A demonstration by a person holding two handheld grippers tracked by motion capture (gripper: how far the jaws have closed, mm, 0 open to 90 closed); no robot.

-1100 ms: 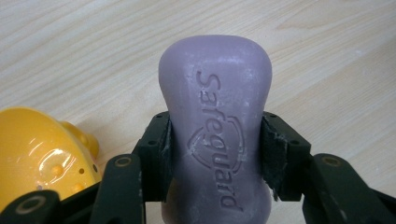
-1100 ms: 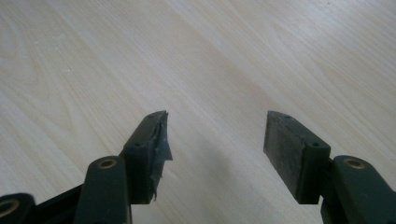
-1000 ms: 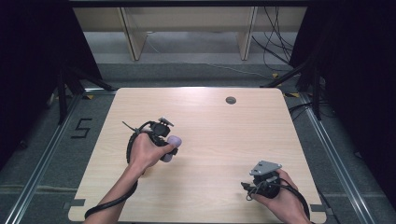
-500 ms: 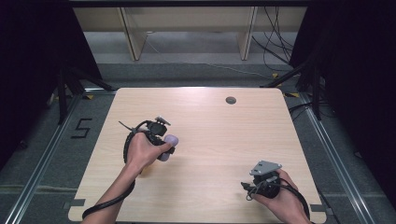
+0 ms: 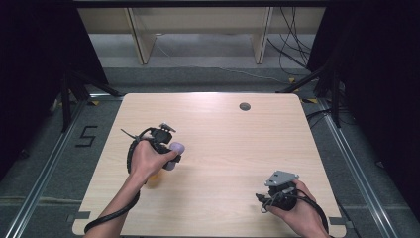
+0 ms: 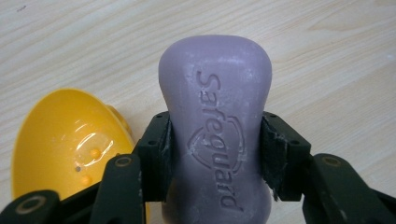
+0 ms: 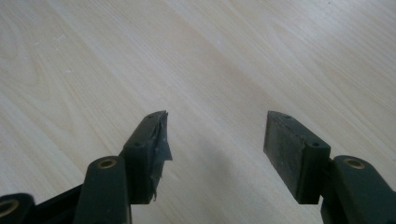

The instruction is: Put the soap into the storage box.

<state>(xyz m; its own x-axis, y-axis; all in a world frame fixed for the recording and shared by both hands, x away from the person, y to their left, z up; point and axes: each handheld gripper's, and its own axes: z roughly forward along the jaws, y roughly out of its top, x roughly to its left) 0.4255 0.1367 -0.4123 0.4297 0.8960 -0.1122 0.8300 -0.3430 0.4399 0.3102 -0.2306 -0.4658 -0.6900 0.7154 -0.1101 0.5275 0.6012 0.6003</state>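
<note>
My left gripper (image 6: 215, 154) clamps the purple soap bar (image 6: 215, 121) at its narrow waist, near the table's (image 5: 223, 124) left edge; rigid, likely slick. My right gripper (image 7: 215, 154) stands wide, empty.

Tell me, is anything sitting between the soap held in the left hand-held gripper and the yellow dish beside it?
Nothing visible does. The left hand-held gripper is shut on the purple soap bar, and the yellow dish lies right beside it on the table, its hollow open, with bare wood around.
</note>
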